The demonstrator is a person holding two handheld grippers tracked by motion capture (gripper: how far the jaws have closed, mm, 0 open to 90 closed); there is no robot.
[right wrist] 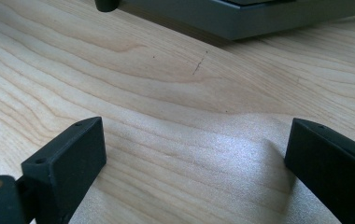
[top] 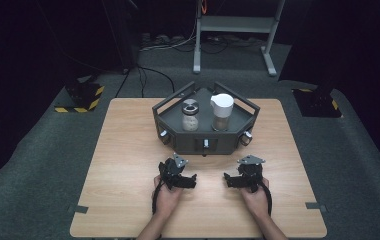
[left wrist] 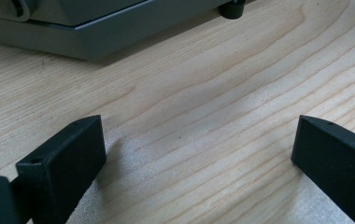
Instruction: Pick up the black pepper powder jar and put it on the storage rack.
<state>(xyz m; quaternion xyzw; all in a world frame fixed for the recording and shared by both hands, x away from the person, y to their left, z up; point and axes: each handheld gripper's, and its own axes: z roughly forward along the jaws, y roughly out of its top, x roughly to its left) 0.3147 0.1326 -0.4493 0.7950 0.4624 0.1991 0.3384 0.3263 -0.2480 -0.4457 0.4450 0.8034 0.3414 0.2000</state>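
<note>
On pale grained wooden table (top: 128,150), two black blocky-jawed grippers, agape.

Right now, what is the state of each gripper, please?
Left gripper: open, holding nothing, jaws wide apart just above the table.
Right gripper: open, holding nothing, jaws wide apart just above the table.

Lab — black curtains (top: 38,40), rig stand (top: 235,25)
</note>
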